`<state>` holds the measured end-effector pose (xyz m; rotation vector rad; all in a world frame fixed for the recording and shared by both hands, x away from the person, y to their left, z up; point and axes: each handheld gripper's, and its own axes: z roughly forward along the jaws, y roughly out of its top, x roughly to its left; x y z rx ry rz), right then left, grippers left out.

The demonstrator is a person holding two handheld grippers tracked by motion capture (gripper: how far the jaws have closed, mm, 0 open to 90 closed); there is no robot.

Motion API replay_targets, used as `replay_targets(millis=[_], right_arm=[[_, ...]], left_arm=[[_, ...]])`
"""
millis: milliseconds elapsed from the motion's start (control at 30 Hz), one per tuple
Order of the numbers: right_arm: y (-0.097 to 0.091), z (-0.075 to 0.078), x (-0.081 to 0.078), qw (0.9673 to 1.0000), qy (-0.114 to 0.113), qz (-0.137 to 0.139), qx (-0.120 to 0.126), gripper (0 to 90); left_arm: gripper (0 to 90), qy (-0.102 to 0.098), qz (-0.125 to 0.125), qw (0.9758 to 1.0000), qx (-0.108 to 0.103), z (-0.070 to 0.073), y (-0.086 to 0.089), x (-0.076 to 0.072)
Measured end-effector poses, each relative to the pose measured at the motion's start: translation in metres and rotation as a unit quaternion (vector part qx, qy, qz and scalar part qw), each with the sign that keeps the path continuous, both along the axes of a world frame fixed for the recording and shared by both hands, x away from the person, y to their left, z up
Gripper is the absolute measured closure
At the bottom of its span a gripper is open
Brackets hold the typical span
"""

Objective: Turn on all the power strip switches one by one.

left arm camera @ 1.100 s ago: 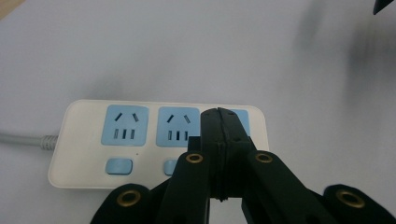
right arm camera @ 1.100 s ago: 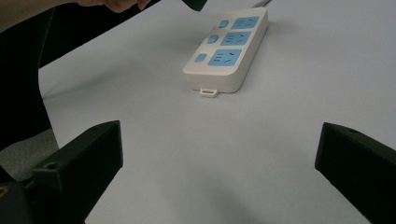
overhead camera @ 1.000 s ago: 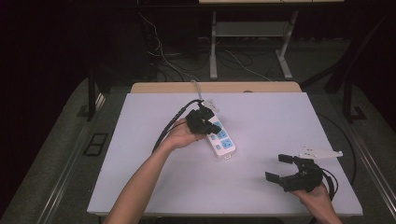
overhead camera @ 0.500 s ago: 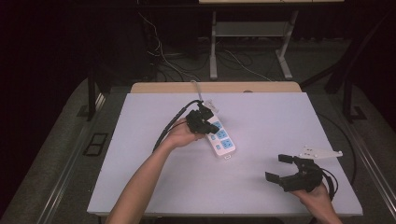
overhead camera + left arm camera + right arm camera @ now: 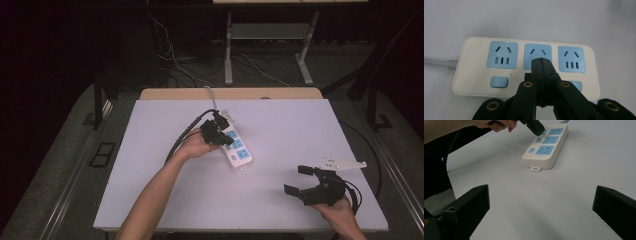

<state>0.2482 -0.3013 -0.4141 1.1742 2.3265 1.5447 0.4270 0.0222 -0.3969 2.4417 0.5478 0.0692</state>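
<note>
A white power strip (image 5: 239,150) with three blue sockets and blue switch buttons lies near the middle of the table. My left gripper (image 5: 223,139) is shut, empty, and angled down onto it. In the left gripper view the closed tips (image 5: 541,61) sit over the lower edge of the middle socket on the strip (image 5: 474,75) and hide the middle button. My right gripper (image 5: 298,180) rests open near the front right corner. Its view shows the jaws wide apart (image 5: 542,195), the strip (image 5: 546,152) farther off, and the left gripper (image 5: 534,126) above it.
The strip's grey cord (image 5: 210,95) runs off the far edge of the white table (image 5: 300,125). A black cable (image 5: 182,137) trails from the left gripper along the forearm. A pale three-cornered plate (image 5: 342,163) sits by the right gripper. Desk legs and cables stand beyond the table.
</note>
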Motion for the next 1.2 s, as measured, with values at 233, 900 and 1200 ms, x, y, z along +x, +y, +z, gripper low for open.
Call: replay_targets(millis=[233,900,1200], right_arm=[[0.0,0.0,0.0,1.0,0.0,-0.001,0.0,0.7],[0.001,0.0,0.0,1.0,-0.003,0.0,-0.001,0.7],[0.001,0.0,-0.001,1.0,-0.004,0.001,-0.001,0.7]], left_arm=[[89.2,0.001,-0.001,1.0,0.008,-0.003,0.001,0.0],[89.5,0.002,-0.004,1.0,0.008,-0.009,0.001,-0.003],[89.7,0.015,-0.002,0.9999,-0.007,-0.012,0.003,-0.001]])
